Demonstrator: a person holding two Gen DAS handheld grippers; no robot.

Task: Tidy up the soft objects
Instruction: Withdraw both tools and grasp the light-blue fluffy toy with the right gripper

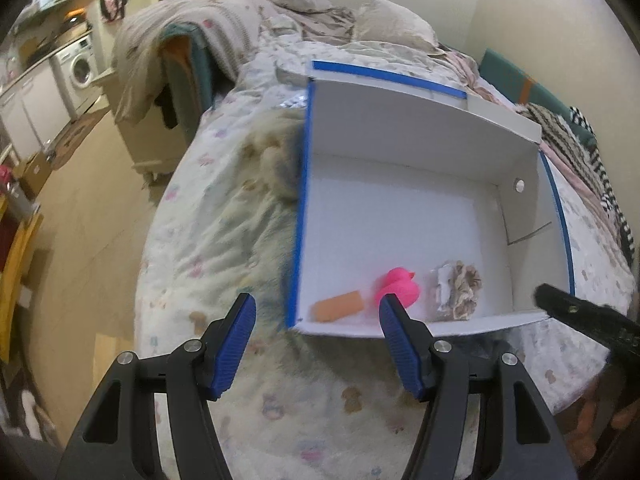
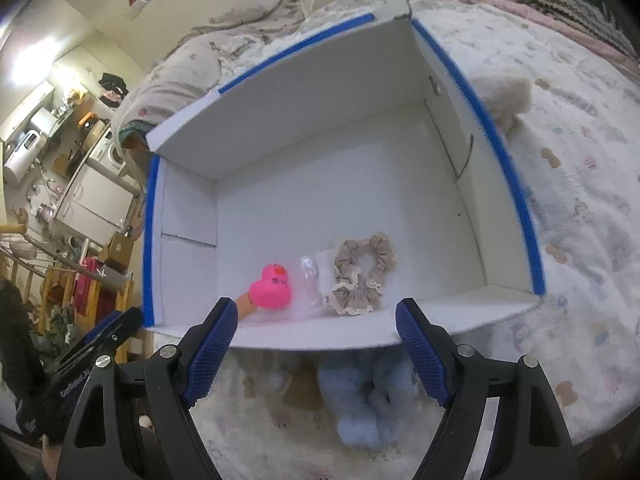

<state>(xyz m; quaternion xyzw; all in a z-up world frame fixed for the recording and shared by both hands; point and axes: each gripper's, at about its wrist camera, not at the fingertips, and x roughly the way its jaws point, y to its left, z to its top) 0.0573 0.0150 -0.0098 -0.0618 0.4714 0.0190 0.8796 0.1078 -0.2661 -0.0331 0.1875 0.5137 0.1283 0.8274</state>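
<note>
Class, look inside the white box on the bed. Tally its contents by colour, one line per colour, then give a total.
Pink: 1, the rubber duck
Orange: 1, the small cylinder
Beige: 1, the lace-trimmed scrunchie
Clear: 1, the plastic wrapper beside the scrunchie
Total: 4 things in the white box

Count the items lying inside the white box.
3, along the near wall of the box: orange piece, pink duck, packaged beige scrunchie. The near wall may hide more.

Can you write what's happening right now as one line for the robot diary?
left tool: open, empty | right tool: open, empty | box: duck, scrunchie, orange piece inside | blue plush: outside
</note>
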